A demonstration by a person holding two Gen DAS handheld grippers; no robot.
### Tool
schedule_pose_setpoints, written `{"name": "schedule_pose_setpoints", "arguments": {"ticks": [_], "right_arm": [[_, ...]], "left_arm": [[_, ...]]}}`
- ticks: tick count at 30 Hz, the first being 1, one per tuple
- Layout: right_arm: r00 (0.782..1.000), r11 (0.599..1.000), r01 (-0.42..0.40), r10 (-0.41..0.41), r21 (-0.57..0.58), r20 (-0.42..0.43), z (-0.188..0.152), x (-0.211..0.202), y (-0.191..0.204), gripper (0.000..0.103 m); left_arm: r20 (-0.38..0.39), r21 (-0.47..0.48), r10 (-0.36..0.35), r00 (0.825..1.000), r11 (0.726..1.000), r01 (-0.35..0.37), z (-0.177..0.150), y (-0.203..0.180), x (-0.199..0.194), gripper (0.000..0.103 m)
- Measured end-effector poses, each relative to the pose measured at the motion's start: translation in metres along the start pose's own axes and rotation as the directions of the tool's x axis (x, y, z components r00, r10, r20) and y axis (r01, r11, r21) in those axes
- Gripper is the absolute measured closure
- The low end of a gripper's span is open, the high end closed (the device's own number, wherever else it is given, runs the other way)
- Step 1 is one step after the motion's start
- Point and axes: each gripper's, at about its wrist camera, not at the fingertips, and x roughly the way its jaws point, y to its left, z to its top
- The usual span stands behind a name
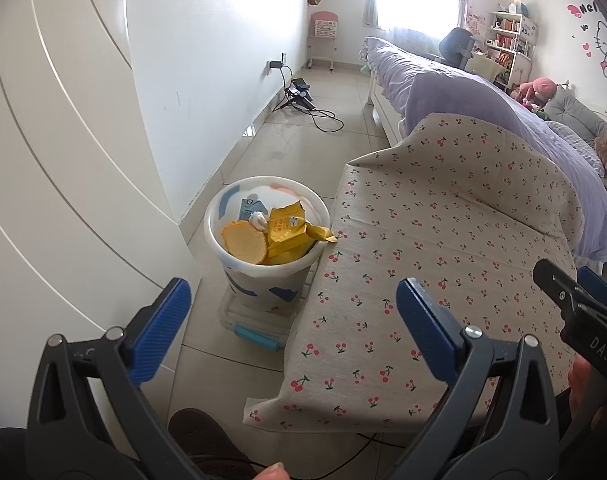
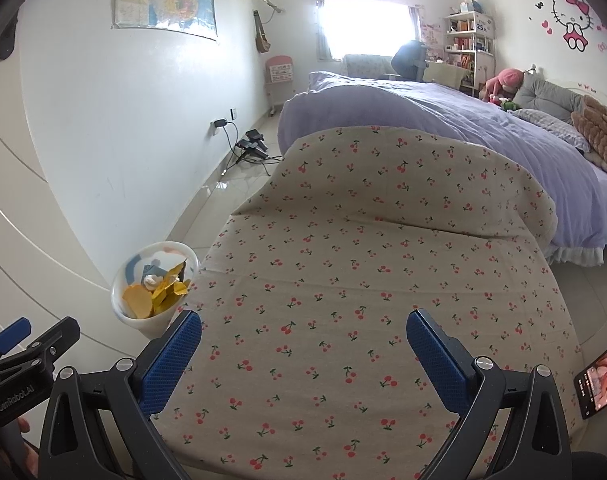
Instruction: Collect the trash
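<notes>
A white bin (image 1: 239, 280) stands on the floor left of the cherry-print table (image 1: 443, 264). It holds a yellow wrapper (image 1: 291, 230), a round yellow lid (image 1: 244, 242), a crumpled tissue and a blue carton. My left gripper (image 1: 293, 316) is open and empty, held over the gap between bin and table edge. My right gripper (image 2: 303, 342) is open and empty above the table cloth (image 2: 363, 264). The bin also shows in the right wrist view (image 2: 143, 316), at the left, with the same trash inside. The right gripper appears in the left wrist view (image 1: 571, 300) at the right edge.
A white wardrobe (image 1: 63, 160) stands on the left. A bed with a purple cover (image 2: 443, 120) lies beyond the table. Cables and a charger (image 1: 303, 100) lie on the tiled floor by the wall. A phone (image 2: 599, 384) lies at the table's right edge.
</notes>
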Motion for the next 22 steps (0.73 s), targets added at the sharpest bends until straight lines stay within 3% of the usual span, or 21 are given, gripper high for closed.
{"name": "schedule_pose_setpoints", "arguments": {"ticks": [22], "right_arm": [[1.000, 1.000, 0.004, -0.004, 0.008, 0.000, -0.0020, -0.0016, 0.0049, 0.000]], "left_arm": [[-0.016, 0.001, -0.026, 1.000, 1.000, 0.026, 0.0001, -0.0037, 0.0006, 0.001]]}}
